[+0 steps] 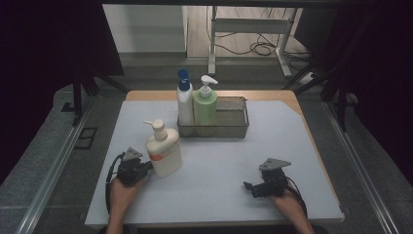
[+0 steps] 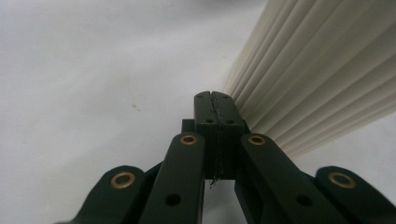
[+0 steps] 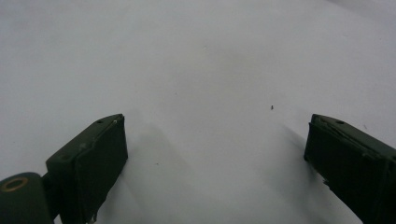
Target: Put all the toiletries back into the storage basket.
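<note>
**Closed jaws nudge the pump bottle**

Black left gripper (image 1: 130, 168), lower left of the high view, sits against the cream plastic pump bottle with orange label (image 1: 163, 153), likely to push it toward the wire mesh basket (image 1: 234, 127) at upper centre. Its own view shows jaws pressed together on nothing, bottle (image 2: 317, 79) just right. Right gripper (image 3: 215, 154) rests with jaws wide apart, empty, on the white table sheet (image 3: 196, 60).

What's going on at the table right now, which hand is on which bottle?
The left tongs, shut with nothing between them, sit right beside the cream pump bottle standing on the white mat. The right tongs rest open on the mat, away from any bottle. The blue-capped bottle and the green pump bottle stand upright in the left end of the wire basket.
</note>
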The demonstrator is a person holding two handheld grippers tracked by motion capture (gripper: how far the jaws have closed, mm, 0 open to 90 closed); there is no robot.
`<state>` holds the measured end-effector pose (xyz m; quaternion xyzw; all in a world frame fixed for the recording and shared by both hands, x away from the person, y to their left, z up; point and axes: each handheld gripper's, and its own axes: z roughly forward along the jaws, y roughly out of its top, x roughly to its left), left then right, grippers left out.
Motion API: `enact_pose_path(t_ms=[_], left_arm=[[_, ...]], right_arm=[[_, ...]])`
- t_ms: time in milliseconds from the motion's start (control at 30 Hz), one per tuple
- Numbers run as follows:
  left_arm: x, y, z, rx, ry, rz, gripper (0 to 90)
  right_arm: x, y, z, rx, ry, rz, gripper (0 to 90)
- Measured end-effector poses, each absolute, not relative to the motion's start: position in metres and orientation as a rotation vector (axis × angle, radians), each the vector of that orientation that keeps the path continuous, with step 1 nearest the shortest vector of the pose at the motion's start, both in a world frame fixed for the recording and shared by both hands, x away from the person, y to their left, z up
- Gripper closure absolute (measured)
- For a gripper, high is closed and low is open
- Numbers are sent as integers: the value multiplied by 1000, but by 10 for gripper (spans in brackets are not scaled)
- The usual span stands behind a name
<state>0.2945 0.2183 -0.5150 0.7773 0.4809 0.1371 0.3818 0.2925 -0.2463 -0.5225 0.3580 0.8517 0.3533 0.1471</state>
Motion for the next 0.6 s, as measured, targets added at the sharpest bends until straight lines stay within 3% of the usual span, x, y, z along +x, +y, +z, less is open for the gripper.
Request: enact_pose_path(t_ms=[600], left_arm=[[278,188,-516,2052,1135,301,894]], right_arm=[[292,-246,-523,1030,2451,1017,59]])
